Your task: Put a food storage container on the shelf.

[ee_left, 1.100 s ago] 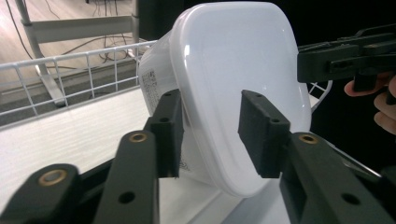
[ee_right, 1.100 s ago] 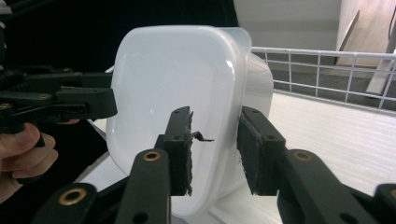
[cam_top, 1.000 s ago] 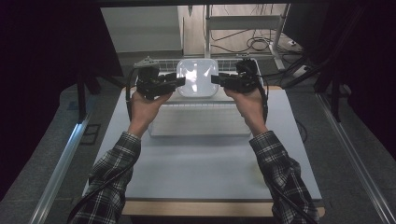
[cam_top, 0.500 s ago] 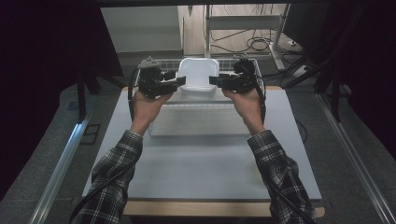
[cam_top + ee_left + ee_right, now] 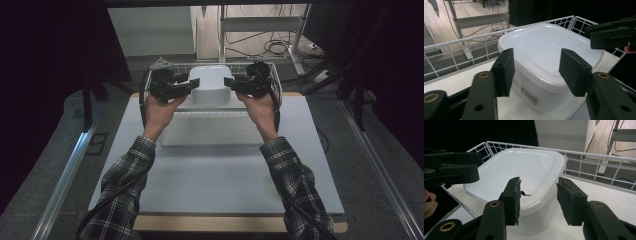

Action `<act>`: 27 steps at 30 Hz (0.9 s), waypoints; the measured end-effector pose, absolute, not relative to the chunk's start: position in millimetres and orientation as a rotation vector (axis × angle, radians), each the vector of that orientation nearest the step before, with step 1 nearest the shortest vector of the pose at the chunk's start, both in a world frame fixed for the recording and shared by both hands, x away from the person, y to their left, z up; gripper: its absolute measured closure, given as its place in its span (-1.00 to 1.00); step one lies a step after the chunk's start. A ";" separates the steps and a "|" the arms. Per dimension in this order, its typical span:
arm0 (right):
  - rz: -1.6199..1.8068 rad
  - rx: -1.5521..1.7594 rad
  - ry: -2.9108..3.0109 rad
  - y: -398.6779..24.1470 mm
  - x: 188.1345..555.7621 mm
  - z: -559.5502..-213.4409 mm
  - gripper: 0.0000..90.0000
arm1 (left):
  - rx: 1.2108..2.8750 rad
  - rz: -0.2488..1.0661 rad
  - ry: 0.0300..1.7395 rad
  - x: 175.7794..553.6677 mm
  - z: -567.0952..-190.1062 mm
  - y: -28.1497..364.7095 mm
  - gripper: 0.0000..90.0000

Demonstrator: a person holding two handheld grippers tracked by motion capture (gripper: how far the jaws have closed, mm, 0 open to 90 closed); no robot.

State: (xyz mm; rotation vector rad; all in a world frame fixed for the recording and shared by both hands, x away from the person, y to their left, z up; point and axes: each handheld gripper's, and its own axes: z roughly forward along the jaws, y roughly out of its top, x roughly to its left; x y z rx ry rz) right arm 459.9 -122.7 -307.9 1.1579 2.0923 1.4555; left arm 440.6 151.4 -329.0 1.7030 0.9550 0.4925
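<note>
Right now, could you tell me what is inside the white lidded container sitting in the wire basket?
The white container has its lid on, and its walls are opaque, so the contents are hidden. It rests on the wire basket's floor.

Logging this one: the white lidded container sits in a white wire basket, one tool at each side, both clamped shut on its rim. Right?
Not clamped. Each gripper view shows its tool's jaws apart, off the container. The left tool and right tool do flank it in the wire basket.

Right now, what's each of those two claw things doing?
Left gripper: open, holding nothing, jaws just opened beside the white container.
Right gripper: open, holding nothing, at its opposite side.
</note>
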 end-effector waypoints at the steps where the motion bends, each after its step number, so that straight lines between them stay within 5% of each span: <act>1: 1.453 1.156 2.090 -122.7 459.9 -307.9 0.17 | 1.701 0.489 0.957 441.2 -329.1 151.5 0.00; 7: 1.465 1.135 2.079 -126.2 455.7 -307.3 -0.01 | 1.723 0.543 0.961 437.1 -324.2 148.1 -0.13; 27: 1.504 0.973 2.177 -141.1 412.2 -319.2 -0.57 | 1.810 0.416 0.869 388.3 -336.0 158.2 -0.88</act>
